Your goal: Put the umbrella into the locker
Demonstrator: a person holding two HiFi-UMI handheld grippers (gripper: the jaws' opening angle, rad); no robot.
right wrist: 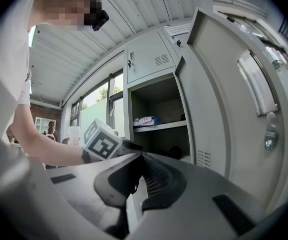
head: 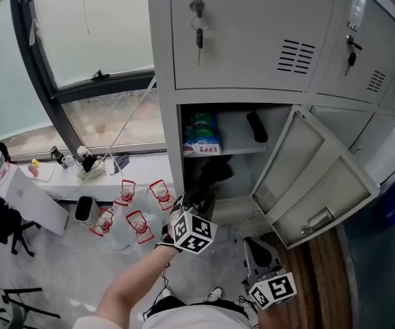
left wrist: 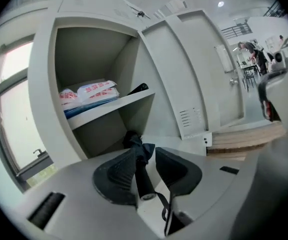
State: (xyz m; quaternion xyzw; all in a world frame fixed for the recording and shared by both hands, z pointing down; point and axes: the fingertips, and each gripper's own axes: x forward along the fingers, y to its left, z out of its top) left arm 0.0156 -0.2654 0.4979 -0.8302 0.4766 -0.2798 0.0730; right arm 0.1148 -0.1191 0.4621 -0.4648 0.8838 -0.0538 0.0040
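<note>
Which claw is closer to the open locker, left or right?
Left. The left claw, umbrella between its jaws, reaches the lower compartment of the open locker. The right claw hangs back, lower, near the swung-open door.

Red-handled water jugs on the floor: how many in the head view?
4 jugs, left of the open locker: two at the back, two in front. The left gripper might hide more.

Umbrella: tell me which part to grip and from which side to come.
Grip the umbrella at its straight, firm handle, behind the soft bunched canopy, coming from the handle end along its length. That is where the left hand-held gripper has it, canopy leading toward the open locker.
</note>
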